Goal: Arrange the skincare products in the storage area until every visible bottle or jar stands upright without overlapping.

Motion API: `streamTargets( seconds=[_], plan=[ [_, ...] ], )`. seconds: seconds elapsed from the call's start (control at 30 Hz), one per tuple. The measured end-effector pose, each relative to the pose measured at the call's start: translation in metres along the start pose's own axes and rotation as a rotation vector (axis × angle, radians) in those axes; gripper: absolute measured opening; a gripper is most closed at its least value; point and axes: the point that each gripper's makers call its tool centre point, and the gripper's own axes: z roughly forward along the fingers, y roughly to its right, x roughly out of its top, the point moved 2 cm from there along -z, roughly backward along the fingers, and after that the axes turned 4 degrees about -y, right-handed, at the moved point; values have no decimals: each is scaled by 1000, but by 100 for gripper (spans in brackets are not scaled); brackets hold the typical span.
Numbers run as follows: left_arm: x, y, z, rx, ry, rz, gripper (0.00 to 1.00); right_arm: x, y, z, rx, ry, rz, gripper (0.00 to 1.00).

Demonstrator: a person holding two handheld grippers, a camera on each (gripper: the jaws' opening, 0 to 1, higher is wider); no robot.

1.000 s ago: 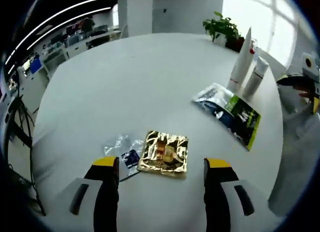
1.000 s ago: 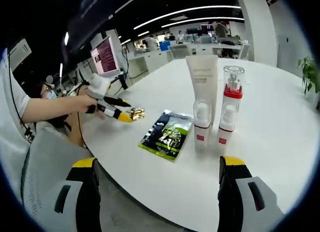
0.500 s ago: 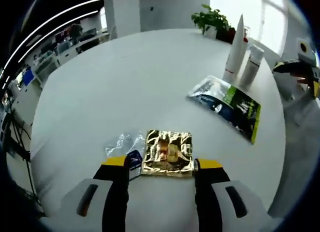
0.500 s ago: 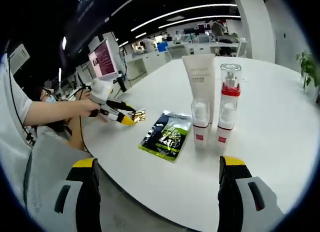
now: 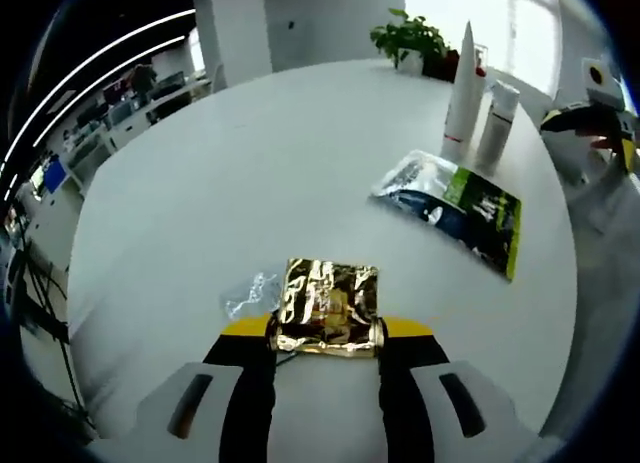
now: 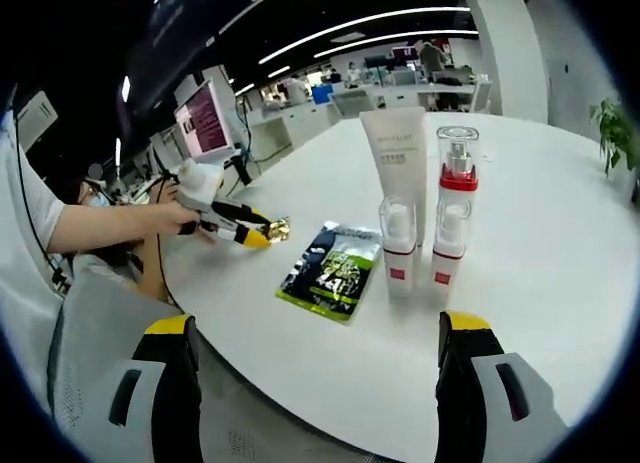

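Between the left tongs (image 5: pixel 326 330), narrowed, sits a gold sachet (image 5: pixel 328 306), touching both.

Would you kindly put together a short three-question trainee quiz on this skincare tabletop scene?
1. True or false: the crinkled gold foil sachet sits between the left hand-held gripper jaws.
2. How many upright containers stand beyond the flat dark-and-green sachet in the right gripper view? A two, B three, C five.
3. Fill in: the right hand-held gripper is ____.

Key: 1 true. 2 B: white tube, red-collared pump bottle, small clear-capped bottle. 3 open.
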Motion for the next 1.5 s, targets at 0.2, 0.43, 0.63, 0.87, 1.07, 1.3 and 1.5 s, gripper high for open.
streamTargets(
  seconds=[0.2, 0.43, 0.63, 0.87, 1.07, 1.3, 1.5],
  plan=[
    [0, 2, -5, -9, 14, -3, 36, 0, -3, 1, 5, -7, -18, 99],
    [0, 10, -20, -20, 33, 41, 36, -1, -9, 3, 29, -20, -41, 99],
    [1, 19, -34, -31, 46, 71, 36, 1, -14, 3, 52, -17, -57, 96],
    [8, 35, -53, -53, 78, 98, 36, 13, -31, 5, 100, 29, -40, 90],
    [15, 51, -67, -80, 101, 136, 36, 24, -49, 12, 150, 35, -68, 84],
    [22, 73, -85, -117, 130, 179, 36, 40, -68, 24, 234, 49, -47, 73],
    [34, 100, -107, -163, 160, 225, 36, 43, -75, 44, 306, 10, -18, 63]
  ],
)
